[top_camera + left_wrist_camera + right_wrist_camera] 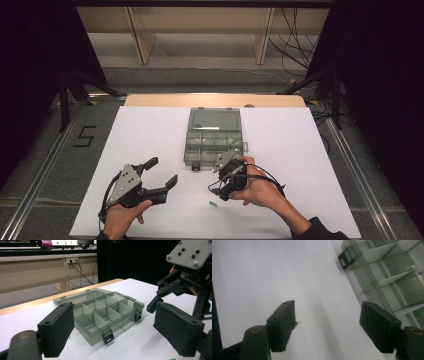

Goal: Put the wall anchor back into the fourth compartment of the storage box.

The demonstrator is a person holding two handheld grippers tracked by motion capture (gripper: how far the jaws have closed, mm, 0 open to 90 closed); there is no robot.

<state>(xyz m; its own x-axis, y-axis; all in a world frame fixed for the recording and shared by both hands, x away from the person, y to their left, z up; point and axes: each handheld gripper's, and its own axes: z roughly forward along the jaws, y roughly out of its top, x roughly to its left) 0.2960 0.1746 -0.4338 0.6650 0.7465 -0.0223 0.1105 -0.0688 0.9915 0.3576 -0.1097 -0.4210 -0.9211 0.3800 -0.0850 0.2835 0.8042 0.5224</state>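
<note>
Sitting open mid-surface: a clear grey compartment box (214, 137), lid folded back flat, two black latches on its near edge. White sheet (150, 130) covers the surface (215, 100) under it. Right gripper (231, 170) is just beside the box's near right corner, jaws wide, nothing between them; the right gripper view has those jaws over bare sheet with the box (387, 275) off to one side. Left gripper (162, 172) is well apart from the box, near left, jaws wide and empty. Small green piece (213, 203) lies on the sheet near the right hand (257, 192). Another green bit (234, 141) sits in a right-hand compartment.
</note>
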